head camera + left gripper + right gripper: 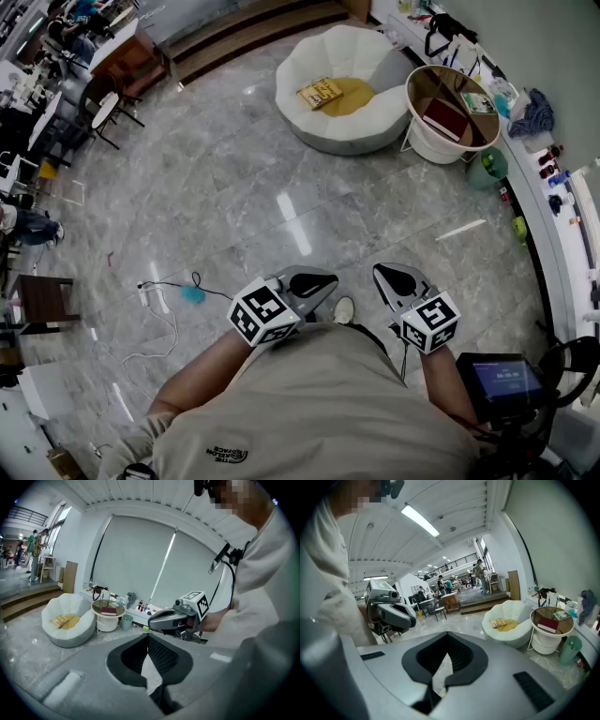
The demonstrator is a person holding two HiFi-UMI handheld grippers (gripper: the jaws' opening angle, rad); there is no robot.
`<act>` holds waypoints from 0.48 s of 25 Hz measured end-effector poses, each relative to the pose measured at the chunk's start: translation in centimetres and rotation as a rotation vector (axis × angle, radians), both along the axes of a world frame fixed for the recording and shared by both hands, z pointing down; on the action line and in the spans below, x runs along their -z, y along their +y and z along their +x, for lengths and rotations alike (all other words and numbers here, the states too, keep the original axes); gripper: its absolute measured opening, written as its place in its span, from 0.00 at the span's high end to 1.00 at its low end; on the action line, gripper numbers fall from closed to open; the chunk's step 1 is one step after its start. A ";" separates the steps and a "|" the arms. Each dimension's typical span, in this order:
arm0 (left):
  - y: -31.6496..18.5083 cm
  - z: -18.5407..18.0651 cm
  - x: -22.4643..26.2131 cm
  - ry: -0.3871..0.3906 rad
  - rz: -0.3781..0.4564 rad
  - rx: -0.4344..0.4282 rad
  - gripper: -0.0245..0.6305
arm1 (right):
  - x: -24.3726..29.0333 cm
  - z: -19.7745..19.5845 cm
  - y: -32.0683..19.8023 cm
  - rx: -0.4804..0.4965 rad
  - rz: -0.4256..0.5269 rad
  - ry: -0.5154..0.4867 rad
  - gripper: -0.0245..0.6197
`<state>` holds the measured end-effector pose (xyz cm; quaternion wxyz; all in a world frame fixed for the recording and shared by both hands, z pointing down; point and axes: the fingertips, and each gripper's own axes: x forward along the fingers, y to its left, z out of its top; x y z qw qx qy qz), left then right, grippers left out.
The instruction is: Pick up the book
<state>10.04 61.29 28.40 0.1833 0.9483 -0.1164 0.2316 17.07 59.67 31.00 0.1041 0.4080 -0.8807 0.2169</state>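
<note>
The left gripper (317,282) and the right gripper (397,278) are both closed and empty. They sit side by side near the person's body, jaws pressed tip to tip and tilted slightly down. Ahead of them is a broad stretch of bare marble floor (244,197). Well ahead, past that floor, a yellow book (321,93) lies flat in the seat of a white cushioned chair (347,138). Just right of the chair, a round side table (436,84) carries a red book (446,118). A cable (172,328) trails on the floor left of the left gripper. A long ledge (542,225) bounds the right side, and steps (253,37) rise beyond the chair.
</note>
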 end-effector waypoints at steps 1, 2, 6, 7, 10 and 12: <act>0.0 0.1 0.0 0.002 -0.006 0.005 0.95 | 0.1 0.0 0.2 0.006 0.003 0.002 0.94; 0.1 0.3 0.1 0.004 -0.012 0.009 0.95 | 0.1 0.0 0.3 0.011 0.006 0.004 0.94; 0.2 1.9 0.3 0.009 -0.003 -0.001 0.95 | -0.2 1.3 0.3 0.015 0.008 0.012 0.94; 0.2 2.1 0.3 0.005 0.003 -0.004 0.95 | -0.3 1.5 0.1 0.015 0.008 0.012 0.94; -0.4 1.9 0.5 0.000 0.002 0.005 0.95 | -0.1 1.5 -0.5 0.025 0.010 0.014 0.94; -1.1 1.7 0.4 -0.006 0.000 0.017 0.95 | 0.0 1.6 -1.3 0.021 0.005 -0.012 0.94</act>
